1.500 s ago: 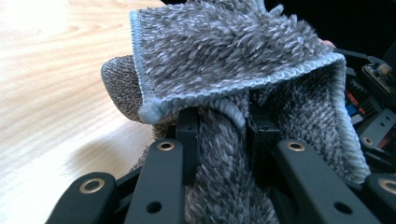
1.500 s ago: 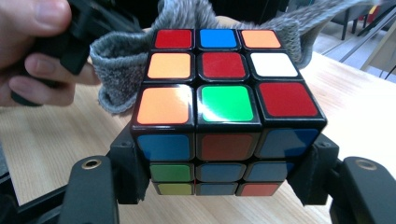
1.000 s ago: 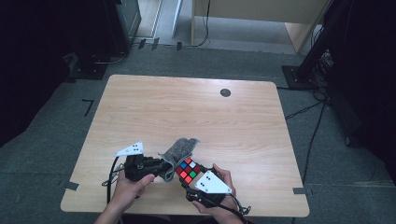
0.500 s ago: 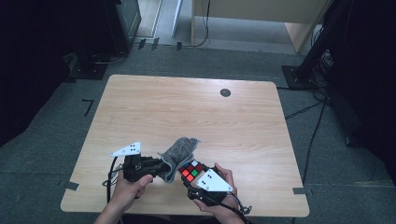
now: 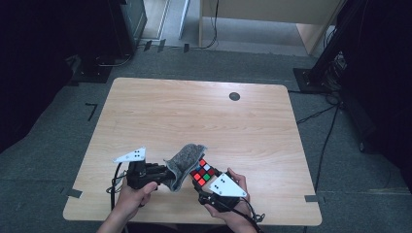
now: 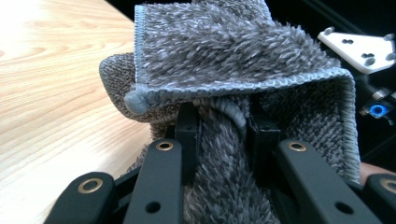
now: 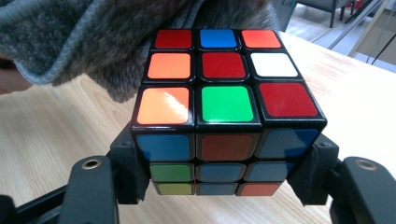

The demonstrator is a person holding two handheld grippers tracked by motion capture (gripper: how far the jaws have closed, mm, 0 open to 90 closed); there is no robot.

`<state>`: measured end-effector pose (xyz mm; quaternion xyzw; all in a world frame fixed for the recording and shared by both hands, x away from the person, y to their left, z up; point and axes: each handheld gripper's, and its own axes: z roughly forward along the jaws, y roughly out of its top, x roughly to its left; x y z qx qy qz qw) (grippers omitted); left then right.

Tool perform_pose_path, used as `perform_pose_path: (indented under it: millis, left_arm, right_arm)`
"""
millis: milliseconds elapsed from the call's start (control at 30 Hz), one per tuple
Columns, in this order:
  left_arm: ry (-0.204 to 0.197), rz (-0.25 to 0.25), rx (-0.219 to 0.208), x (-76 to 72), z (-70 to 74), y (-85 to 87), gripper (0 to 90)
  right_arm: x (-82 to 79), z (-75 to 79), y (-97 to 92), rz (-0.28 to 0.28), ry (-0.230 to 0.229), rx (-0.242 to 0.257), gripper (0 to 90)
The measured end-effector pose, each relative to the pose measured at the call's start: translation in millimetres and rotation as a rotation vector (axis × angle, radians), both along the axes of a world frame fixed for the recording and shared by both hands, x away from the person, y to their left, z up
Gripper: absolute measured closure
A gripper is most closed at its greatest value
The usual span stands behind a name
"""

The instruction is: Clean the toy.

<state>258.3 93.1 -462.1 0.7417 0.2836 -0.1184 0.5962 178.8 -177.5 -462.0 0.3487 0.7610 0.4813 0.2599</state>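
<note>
Wooden table [image 5: 194, 111]: left hand [image 5: 130, 199] level, right hand [image 5: 228, 206] tilted upward.

Bright overhead light on the table [image 5: 194, 111], dark surroundings, glare on cube [image 7: 163, 105] stickers.

Scrambled multicoloured plastic puzzle cube [image 7: 227, 112], black-framed, held above the wooden tabletop near its front edge, top face showing red, blue, orange, white and green stickers. Grey shaggy microfibre cloth [image 6: 243, 70] with stitched hem, bunched and folded, draped just beside the cube's far side.
</note>
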Motion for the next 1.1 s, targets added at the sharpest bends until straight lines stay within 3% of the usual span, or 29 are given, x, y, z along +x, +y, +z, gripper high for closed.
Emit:
perform_pose_path:
  millis: [67,500,600,700,967,1100]
  left_arm:
    - [-0.004,-0.001,0.040,-0.7,-5.4,-3.5,71.8]
    - [-0.030,-0.017,0.095,-3.2,-10.2,-11.7,70.9]
    - [-0.033,-0.003,0.143,-3.6,-12.8,-14.1,70.8]
    - [-0.030,0.014,0.152,-3.8,-16.2,-15.9,70.8]
    - [-0.022,0.056,0.202,-3.9,-22.0,-21.4,70.8]
    - [-0.046,0.072,0.242,-6.2,-23.4,-24.4,70.9]
  right_arm:
    - [-0.6,3.2,-1.8,-0.002,-0.007,0.017,34.7]
    - [-1.5,4.1,-3.1,-0.015,-0.020,0.021,34.7]
    - [-1.5,5.6,-4.5,-0.026,-0.024,0.032,34.7]
    - [-1.3,6.7,-5.7,-0.027,-0.017,0.052,34.7]
    - [-1.1,4.9,-3.2,-0.035,-0.012,0.051,34.7]
    - [-1.4,9.1,-6.6,-0.048,-0.024,0.076,34.7]
